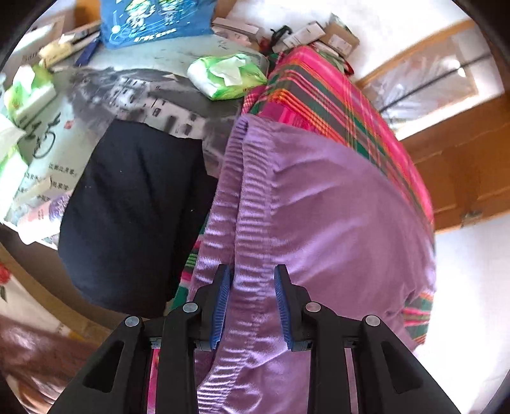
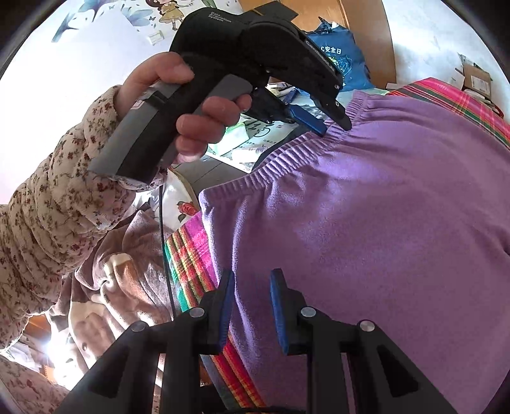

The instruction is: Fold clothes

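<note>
A purple knit garment [image 1: 334, 223] lies spread over a pink plaid cloth [image 1: 334, 95]. Its ribbed hem [image 1: 242, 191] runs between the blue pads of my left gripper [image 1: 252, 270], which stands open just above it without pinching. In the right wrist view the same purple garment [image 2: 366, 223] fills the frame. My right gripper [image 2: 253, 274] hangs open over the garment's near side edge, where it meets the plaid cloth [image 2: 191, 254]. A hand in a floral sleeve [image 2: 63, 197] holds the left gripper [image 2: 331, 125] at the ribbed hem [image 2: 287, 156].
A black garment [image 1: 134, 207] lies left of the purple one on a table with a printed cover [image 1: 143, 92]. Behind are a green tissue pack [image 1: 228, 76], a blue bag [image 1: 153, 22] and small boxes [image 1: 338, 38]. Wooden furniture [image 1: 462, 165] stands to the right. A brown fleece [image 2: 127, 286] lies below.
</note>
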Motion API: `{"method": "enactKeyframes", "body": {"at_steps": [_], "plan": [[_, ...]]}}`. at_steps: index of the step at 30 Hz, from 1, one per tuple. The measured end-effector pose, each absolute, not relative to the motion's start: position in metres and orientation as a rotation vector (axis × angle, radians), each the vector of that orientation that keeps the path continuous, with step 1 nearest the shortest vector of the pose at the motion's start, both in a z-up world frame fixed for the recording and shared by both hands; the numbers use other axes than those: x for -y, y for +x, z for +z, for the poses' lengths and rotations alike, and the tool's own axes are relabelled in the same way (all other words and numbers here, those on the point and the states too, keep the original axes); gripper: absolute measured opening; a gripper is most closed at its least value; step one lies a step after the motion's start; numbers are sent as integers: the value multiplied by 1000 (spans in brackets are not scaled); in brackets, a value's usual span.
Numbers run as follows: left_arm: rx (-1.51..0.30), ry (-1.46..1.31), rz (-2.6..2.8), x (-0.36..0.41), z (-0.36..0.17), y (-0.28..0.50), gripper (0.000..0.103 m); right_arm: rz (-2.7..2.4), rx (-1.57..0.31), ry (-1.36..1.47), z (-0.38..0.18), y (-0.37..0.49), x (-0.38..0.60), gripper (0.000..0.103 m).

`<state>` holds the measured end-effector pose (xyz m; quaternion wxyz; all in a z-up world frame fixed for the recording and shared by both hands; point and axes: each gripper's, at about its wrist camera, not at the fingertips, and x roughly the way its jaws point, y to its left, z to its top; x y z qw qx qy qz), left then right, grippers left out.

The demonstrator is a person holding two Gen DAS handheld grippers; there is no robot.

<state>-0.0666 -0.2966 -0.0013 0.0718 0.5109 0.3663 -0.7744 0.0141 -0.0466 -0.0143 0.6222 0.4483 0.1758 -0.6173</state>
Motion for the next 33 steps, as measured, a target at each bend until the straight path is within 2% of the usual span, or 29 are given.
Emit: {"method": "enactKeyframes", "body": {"at_steps": [9, 15, 18, 24, 33], "plan": [[-1158, 1534, -2404, 297, -5, -73, 30, -1418, -395, 1040, -16, 13, 44, 24], [-1499, 1430, -2450, 313, -11, -65, 30, -1416, -389, 1054, -18, 12, 42, 24], [-1586, 1419, -2443, 313, -16, -65, 30, -1414, -386, 1059, -18, 11, 41, 24], [-1554, 1503, -2427, 305, -23, -63, 30, -1413, -379, 1065, -18, 9, 40, 25], [-1624, 1484, -2419, 307, -29, -63, 30, -1409, -362, 1072, -17, 7, 39, 26]]}}
